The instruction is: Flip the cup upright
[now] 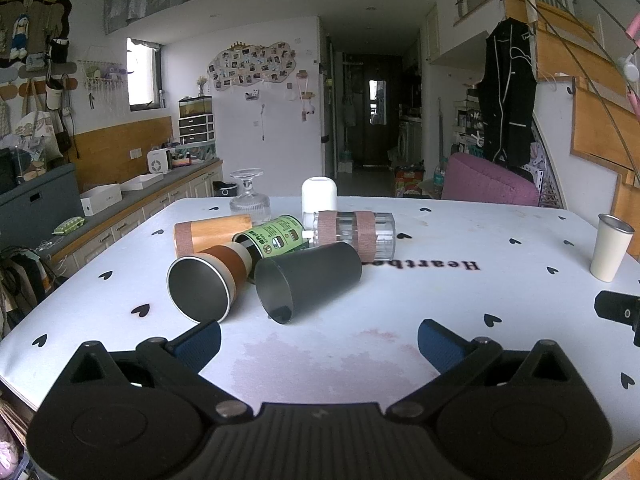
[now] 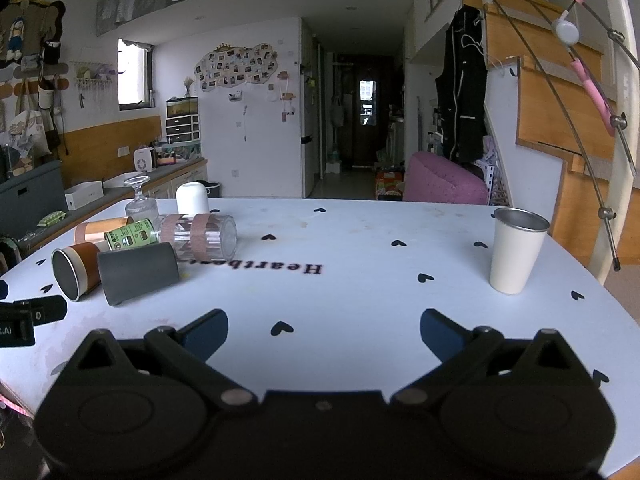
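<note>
Left wrist view takes in the broad white tabletop printed with small black hearts (image 1: 400, 320), and on it a huddle of cups toward the left side. Largest of the toppled ones is the clear ribbed glass tumbler wrapped with two brown bands (image 1: 354, 234), lying on its side behind the rest. In front of it lies the matte black cylindrical cup (image 1: 308, 280), on its side with its mouth turned toward the camera; it touches the brown-sleeved steel-lined cup (image 1: 206, 282) beside it, also tipped over. Behind those rest a wooden-looking tan cup (image 1: 212, 232) and a green printed tin can (image 1: 276, 236), both down. Farther back, a white rounded cup (image 1: 319, 196) and a clear stemmed glass (image 1: 249, 194) stand mouth-down.

Off to the right, well apart from the huddle, a cream cup with a steel rim (image 2: 516, 252) already stands upright, mouth up.

The left gripper (image 1: 319, 342) hovers spread wide with nothing between its blue pads, pointed at the black cup just ahead. The right gripper (image 2: 324, 330) is likewise spread and empty over bare cloth.

As I judge it, one cup looks finished and the rest remain; the black cup seems next, and no grasp has begun.
</note>
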Demonstrator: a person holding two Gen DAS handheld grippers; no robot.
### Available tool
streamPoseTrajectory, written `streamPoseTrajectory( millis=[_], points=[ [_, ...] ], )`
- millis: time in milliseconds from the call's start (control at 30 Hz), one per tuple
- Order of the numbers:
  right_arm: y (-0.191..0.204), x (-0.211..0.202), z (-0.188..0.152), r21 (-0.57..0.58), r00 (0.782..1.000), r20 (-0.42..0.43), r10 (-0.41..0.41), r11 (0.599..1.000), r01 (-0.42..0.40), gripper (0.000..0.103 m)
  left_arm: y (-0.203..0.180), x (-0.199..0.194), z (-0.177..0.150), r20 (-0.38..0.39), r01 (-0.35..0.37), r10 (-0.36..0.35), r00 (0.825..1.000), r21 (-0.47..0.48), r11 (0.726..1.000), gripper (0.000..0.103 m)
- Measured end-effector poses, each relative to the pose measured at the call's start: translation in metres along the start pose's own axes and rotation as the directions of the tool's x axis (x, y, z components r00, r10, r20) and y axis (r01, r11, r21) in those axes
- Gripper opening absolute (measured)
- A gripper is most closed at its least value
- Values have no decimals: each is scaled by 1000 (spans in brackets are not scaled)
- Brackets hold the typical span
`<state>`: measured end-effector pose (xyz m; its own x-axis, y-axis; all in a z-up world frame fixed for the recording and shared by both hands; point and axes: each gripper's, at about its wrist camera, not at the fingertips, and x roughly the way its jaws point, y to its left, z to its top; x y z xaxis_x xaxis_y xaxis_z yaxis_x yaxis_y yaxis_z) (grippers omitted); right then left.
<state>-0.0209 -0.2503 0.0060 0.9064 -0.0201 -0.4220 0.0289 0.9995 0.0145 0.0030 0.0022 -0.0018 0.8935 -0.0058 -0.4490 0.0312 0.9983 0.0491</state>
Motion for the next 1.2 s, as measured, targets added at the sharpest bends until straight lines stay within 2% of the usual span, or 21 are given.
streamPoseTrajectory(
  millis=[667, 833, 967, 1200],
  points=[
    [-4, -3, -1, 11, 1000, 6, -8, 1000, 8, 103, -6, 7, -7, 4, 23, -23, 1000, 18, 1000, 103],
    [-4, -2, -5, 18, 1000, 7, -9, 1000, 8, 103, 1, 12, -3, 29, 32, -35, 999, 83, 996, 103],
    [-6, -1, -10, 31, 1000, 7, -8, 1000, 8, 103, 9, 21, 13, 52, 36, -43, 998, 143, 989, 103],
    [-11, 1, -16, 54, 1000, 3, -2, 999, 2, 103, 13, 52, 47, 33, 69, -81, 996, 274, 959, 103]
  ],
)
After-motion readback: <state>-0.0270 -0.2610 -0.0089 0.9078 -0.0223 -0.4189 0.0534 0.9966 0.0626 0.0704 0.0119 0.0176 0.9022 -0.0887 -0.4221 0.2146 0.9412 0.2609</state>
